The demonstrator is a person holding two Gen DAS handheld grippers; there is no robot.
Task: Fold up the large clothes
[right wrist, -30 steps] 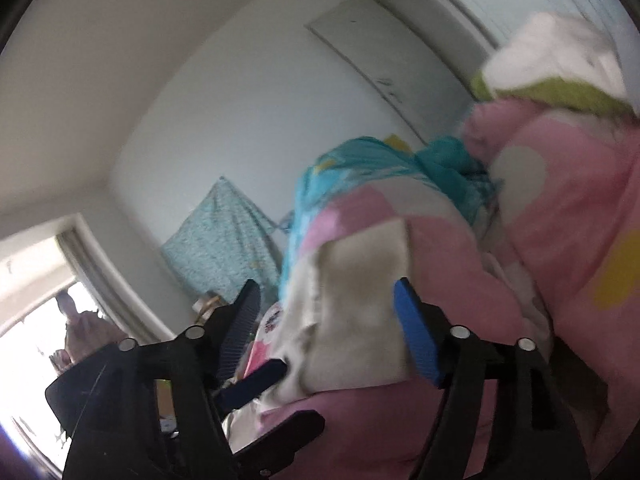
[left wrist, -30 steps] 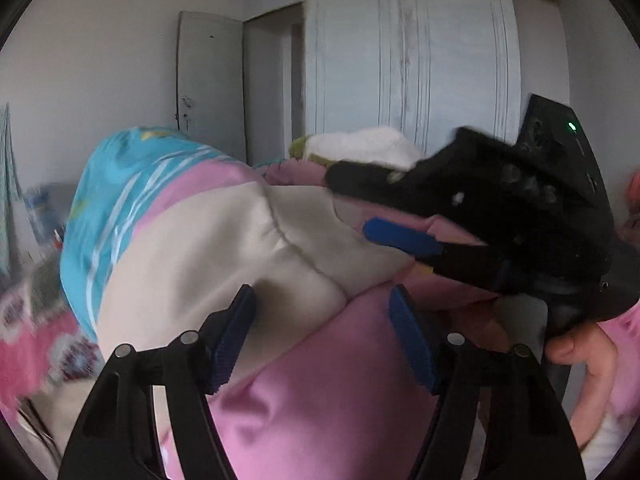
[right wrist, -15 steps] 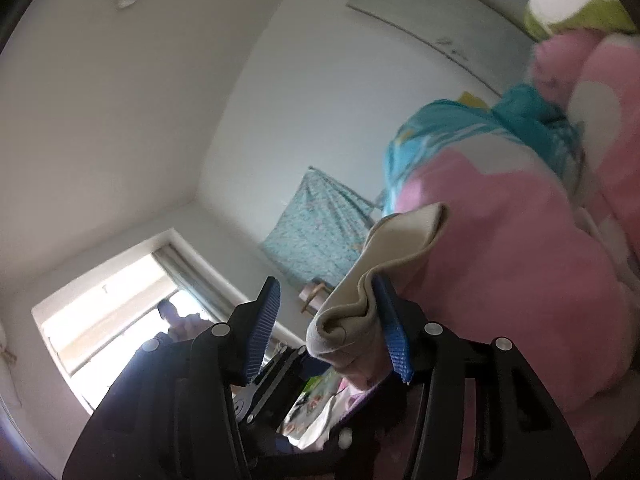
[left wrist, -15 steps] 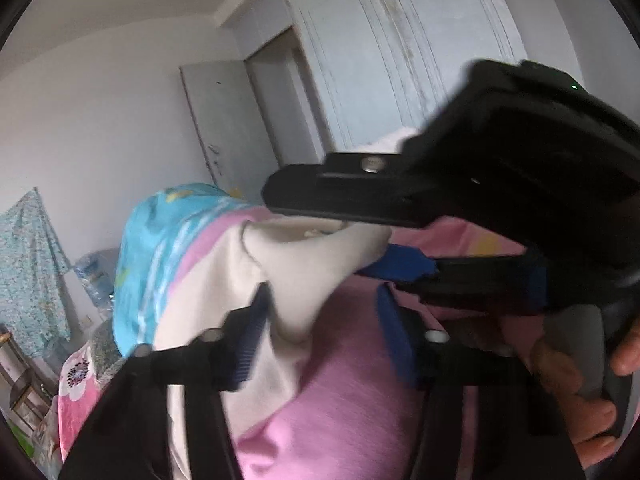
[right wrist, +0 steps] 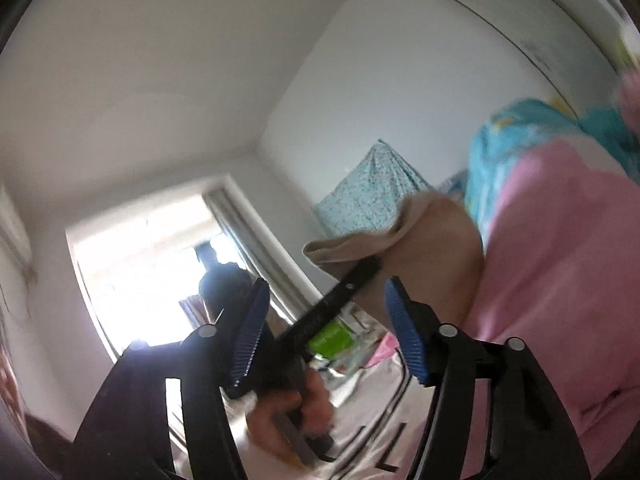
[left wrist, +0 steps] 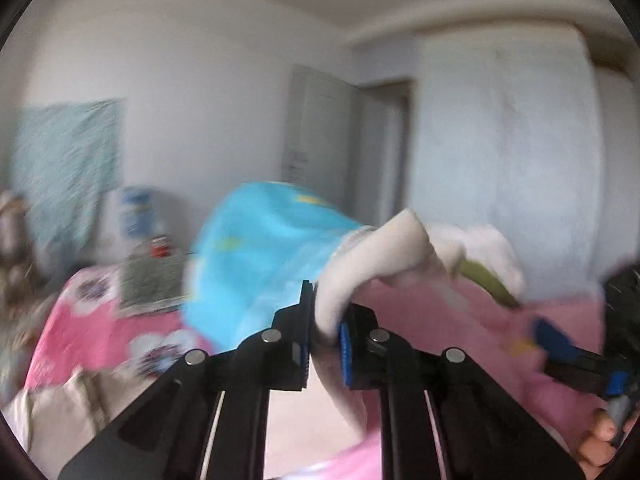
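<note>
My left gripper [left wrist: 325, 340] is closing its jaws on the cream cuff [left wrist: 360, 276] of the pink garment [right wrist: 560, 260], lifted above the bed [left wrist: 92, 320]. My right gripper [right wrist: 326, 338], jaws opening, holds nothing. I'd keep the cuff pinched deep and regrasp the hem before pulling taut.

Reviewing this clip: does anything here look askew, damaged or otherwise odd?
Nothing looks damaged or spilled. The left gripper has its jaws closing on a bunched cream cuff of the pink garment, so the hold is crumpled, not flat. The right gripper is opening with no cloth between its jaws. Both views are blurred.
</note>
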